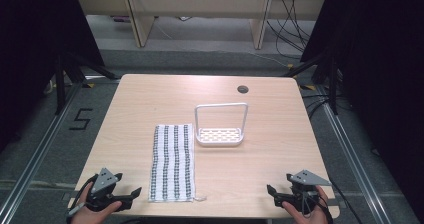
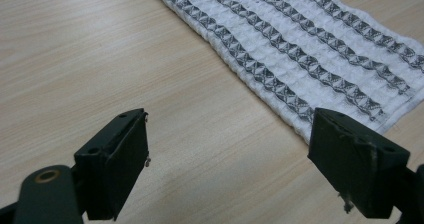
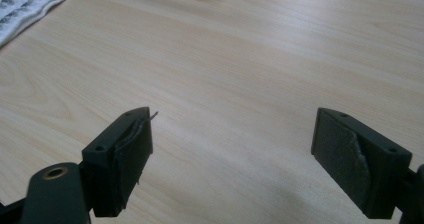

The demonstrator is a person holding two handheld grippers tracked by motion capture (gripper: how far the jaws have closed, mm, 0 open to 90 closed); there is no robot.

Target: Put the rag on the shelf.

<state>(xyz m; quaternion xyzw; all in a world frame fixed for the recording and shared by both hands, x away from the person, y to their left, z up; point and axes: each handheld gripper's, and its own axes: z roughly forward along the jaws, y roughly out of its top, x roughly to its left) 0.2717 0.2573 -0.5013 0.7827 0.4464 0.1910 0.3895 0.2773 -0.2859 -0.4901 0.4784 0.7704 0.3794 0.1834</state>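
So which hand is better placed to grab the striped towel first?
Left, probably. The left tongs sit open right beside the near corner of the black-and-white striped waffle towel, while the open right tongs are farther off across bare wooden table.

One sign can be read: a black "5" (image 1: 80, 119), laid out in straight strokes like tape, on the grey floor (image 1: 45, 174) just off the left edge of the bench (image 1: 150, 94), beside the metal floor rail (image 1: 37, 154). Seen from the high view, it sits about level with the far end of the striped cloth (image 1: 172, 161). Nothing else carries writing: no label or brand can be made out on the cloth, the white rack (image 1: 220, 134) or either claw.
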